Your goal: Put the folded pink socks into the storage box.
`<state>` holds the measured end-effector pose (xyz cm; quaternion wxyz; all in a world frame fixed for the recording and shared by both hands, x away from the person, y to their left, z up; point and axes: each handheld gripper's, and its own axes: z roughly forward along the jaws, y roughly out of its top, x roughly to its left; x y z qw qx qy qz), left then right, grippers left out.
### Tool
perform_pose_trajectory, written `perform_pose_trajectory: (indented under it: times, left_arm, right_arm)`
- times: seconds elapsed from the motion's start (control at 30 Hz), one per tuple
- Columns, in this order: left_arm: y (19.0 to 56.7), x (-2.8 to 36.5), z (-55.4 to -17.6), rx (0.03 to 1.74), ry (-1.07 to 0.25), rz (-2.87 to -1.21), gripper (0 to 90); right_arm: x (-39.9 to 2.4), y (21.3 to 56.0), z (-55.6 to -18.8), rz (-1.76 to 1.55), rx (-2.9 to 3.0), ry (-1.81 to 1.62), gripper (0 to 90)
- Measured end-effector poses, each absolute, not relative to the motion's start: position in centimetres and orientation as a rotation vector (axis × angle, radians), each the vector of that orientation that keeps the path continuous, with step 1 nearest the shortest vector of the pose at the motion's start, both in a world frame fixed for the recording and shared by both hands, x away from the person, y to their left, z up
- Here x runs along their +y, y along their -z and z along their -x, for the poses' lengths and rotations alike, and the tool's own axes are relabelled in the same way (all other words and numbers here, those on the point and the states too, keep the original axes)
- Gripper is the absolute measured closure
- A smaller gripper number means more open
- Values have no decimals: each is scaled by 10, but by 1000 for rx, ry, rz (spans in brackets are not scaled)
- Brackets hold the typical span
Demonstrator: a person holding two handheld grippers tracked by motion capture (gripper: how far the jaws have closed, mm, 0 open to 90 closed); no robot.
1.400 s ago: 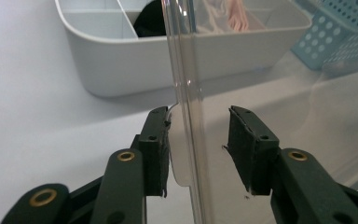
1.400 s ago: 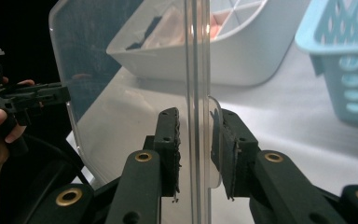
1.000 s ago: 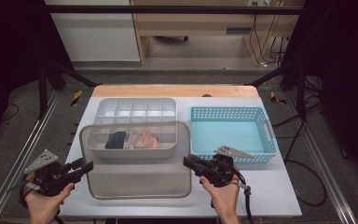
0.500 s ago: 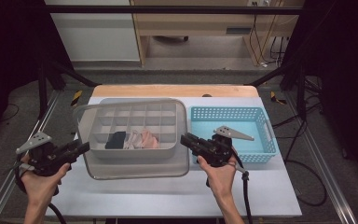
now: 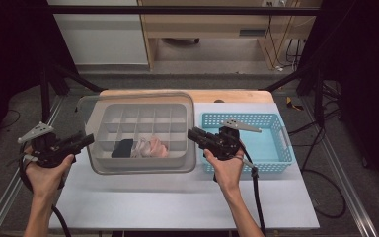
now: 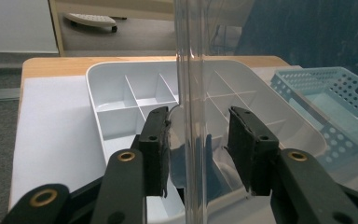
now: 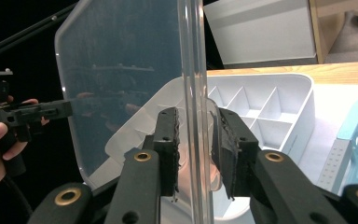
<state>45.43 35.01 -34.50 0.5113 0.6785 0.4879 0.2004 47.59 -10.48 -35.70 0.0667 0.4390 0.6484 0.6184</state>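
The clear plastic lid (image 5: 138,131) hangs level in the air just above the white divided organizer tray (image 5: 143,129), carried between two hand-held grippers. In the high view the left gripper (image 5: 81,143) grips the lid's left short edge and the right gripper (image 5: 197,134) grips its right short edge, with a person's hand behind each one. The left gripper view shows the lid's rim (image 6: 192,116) standing as a thin see-through band between the two black jaws, which are partly closed around it; the right gripper view shows the same rim (image 7: 193,102) pinched between jaws drawn in close, pads on either side. Under the lid, the tray sits on the white table (image 5: 177,197), and one of its near compartments holds a dark item (image 5: 123,147) and something pale pink (image 5: 153,146). A light blue basket (image 5: 269,143) stands just to the right of the tray. The lid looks light, thin and somewhat flexible, with smooth, slippery faces; it would probably bow or slide if gripped in the middle, so the stiffer raised rim at both short ends seems the safest hold, keeping both hands level.
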Motion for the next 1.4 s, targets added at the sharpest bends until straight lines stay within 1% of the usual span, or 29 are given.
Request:
perform_pose_trajectory:
  times: [0.27, 0.5, 0.7, 1.4]
  left_arm:
    - [337, 355, -470, 1173, -502, -1614, 582]
    - [336, 357, -485, 1184, -477, -1594, 583]
    - [332, 359, -497, 1180, -481, -1599, 583]
    - [342, 368, -520, 1227, -464, -1620, 582]
  right_arm:
    - [-99, 356, -494, -1322, 1963, -1850, 700]
    - [-96, 352, -507, -1341, 1959, -1844, 700]
    - [-94, 350, -516, -1356, 1958, -1837, 699]
    - [-83, 367, -540, -1440, 1997, -1807, 694]
